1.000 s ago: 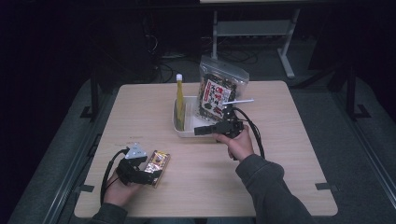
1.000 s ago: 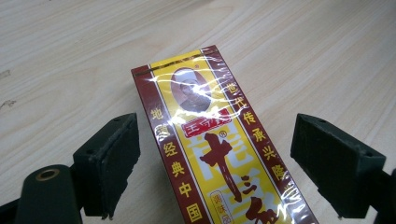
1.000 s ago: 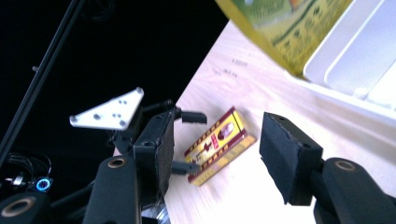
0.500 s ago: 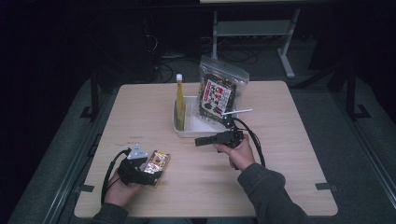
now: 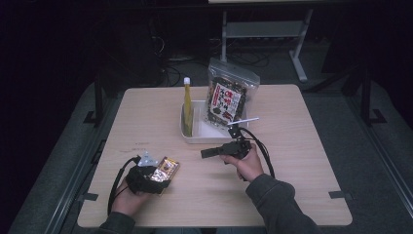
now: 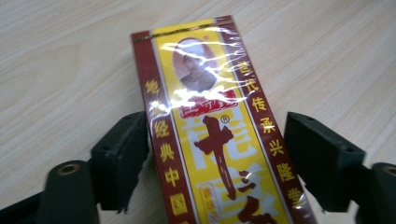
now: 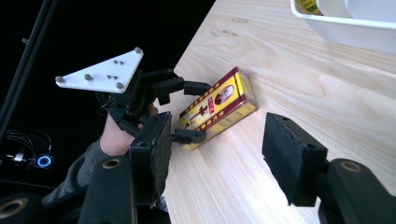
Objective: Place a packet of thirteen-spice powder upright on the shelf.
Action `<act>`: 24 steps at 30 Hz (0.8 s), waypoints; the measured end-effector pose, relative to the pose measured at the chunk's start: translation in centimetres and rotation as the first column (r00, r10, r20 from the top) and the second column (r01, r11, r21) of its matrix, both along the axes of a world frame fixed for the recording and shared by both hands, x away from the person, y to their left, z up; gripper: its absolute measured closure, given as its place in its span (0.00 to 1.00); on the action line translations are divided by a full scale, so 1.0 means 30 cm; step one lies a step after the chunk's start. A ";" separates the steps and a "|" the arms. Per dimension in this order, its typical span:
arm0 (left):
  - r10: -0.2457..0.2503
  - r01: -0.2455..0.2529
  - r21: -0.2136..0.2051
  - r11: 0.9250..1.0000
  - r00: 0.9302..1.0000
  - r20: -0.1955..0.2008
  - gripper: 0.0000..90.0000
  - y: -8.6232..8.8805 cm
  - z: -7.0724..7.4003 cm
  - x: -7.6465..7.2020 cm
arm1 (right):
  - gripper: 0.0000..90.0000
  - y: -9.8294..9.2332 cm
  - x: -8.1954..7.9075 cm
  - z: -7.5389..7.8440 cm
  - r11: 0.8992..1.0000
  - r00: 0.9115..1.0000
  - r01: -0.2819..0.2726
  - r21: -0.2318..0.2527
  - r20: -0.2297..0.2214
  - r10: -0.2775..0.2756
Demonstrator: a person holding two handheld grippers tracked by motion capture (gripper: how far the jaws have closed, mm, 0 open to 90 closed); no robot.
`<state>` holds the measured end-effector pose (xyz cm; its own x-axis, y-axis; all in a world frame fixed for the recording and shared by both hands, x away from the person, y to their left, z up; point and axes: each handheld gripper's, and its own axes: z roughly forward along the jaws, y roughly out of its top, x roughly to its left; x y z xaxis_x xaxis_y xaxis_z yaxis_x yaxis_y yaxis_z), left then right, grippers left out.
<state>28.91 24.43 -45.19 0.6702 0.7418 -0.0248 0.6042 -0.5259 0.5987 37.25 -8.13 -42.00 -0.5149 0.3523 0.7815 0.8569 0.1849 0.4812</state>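
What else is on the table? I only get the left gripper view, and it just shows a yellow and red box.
Observer: A white tray stands at the far middle of the table.
Operator: Is anything in it?
Observer: A tall yellow bottle with a white cap stands upright at its left end.
Operator: Anything more?
Observer: A snack bag stands in its right part.
Operator: Where is the other hand-held gripper?
Observer: The right hand-held gripper is just in front of the tray, jaws open and empty, pointing toward the box.
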 end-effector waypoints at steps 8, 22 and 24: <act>-0.020 0.020 0.037 0.999 1.000 0.016 0.36 -0.018 0.015 -0.010 | 0.46 0.017 -0.003 -0.002 0.999 1.000 -0.020 -0.027 0.010 0.020; -0.116 0.119 -0.020 0.993 0.987 0.110 0.36 -0.090 0.076 -0.048 | 0.49 0.072 0.009 0.005 0.992 0.998 -0.056 -0.110 0.016 0.058; -0.127 0.131 -0.028 0.991 0.984 0.122 0.36 -0.098 0.084 -0.053 | 0.50 0.073 0.012 0.002 0.991 0.998 -0.057 -0.118 0.018 0.059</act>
